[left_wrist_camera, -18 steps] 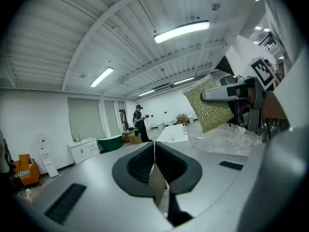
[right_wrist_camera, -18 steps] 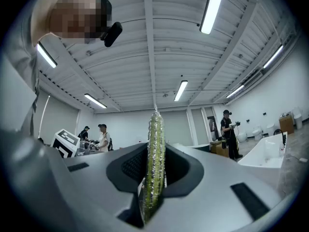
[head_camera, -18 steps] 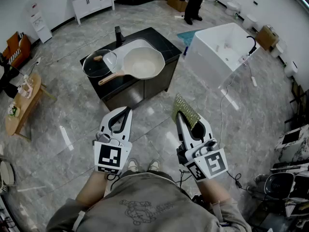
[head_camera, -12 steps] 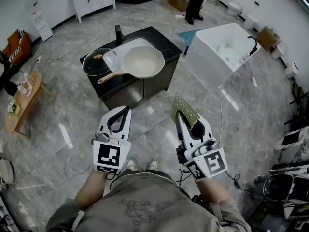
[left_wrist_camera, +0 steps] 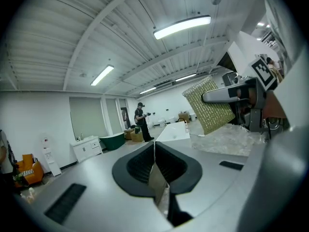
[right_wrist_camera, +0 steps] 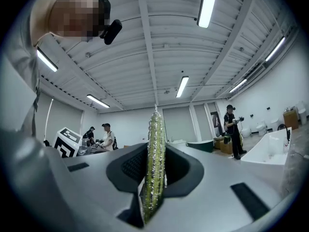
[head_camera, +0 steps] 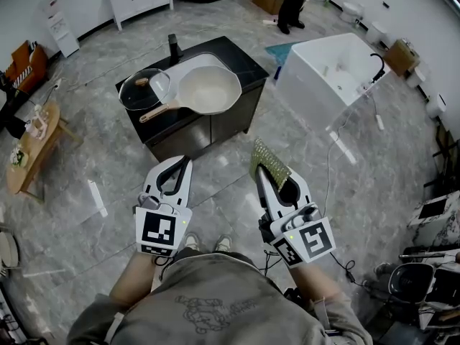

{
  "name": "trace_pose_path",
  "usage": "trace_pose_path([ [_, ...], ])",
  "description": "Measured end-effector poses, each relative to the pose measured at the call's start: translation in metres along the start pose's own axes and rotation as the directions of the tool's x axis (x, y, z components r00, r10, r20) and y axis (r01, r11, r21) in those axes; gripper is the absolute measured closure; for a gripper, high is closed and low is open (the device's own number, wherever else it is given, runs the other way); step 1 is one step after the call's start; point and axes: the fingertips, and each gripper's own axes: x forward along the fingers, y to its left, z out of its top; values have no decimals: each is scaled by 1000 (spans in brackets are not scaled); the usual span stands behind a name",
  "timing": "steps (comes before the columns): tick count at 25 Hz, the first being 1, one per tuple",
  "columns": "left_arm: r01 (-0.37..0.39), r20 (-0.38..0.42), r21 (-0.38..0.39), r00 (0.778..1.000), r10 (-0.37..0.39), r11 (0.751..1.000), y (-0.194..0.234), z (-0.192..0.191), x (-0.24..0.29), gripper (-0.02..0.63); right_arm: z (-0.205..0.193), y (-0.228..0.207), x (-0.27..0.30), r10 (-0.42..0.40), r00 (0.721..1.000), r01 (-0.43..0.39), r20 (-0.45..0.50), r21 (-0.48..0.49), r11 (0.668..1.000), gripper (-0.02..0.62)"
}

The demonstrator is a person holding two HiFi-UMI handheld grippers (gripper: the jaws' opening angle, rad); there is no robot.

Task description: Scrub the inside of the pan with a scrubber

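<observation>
Approach step. The right gripper (head_camera: 263, 172) pinches a flat, glittery green scrubber (head_camera: 269, 162). The left gripper (head_camera: 185, 162) has its jaws pressed together on nothing. The cream frying pan (head_camera: 210, 90) lies on the black counter (head_camera: 248, 69), well ahead of both. Next, likely: cross the grey marble floor (head_camera: 230, 185) before the counter, then lower the scrubber inside the pan's rim.

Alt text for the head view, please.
A person holds the right claw shut on a flat green glittery scrubber pad, the left claw shut and empty. Ahead, a cream frying pan with a wooden handle sits on a black counter beside a glass lid.
</observation>
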Motion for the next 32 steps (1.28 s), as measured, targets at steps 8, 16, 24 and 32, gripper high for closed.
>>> trace_pose_path([
  [8,-30,-7,4,1000,30,1000,-11,0,15,583,-5,-19,-3,39,999,-39,-12,7,999,522],
  [16,-83,-28,27,996,83,996,-7,-7,19,583,-17,-36,-5,67,998,-66,-17,32,997,522],
  [24,-111,-44,36,993,113,993,9,-16,30,583,-28,-46,11,75,997,-74,-31,39,997,522],
  [32,-106,-66,41,992,109,994,39,-36,62,581,-47,-67,47,61,995,-58,-77,37,998,522],
])
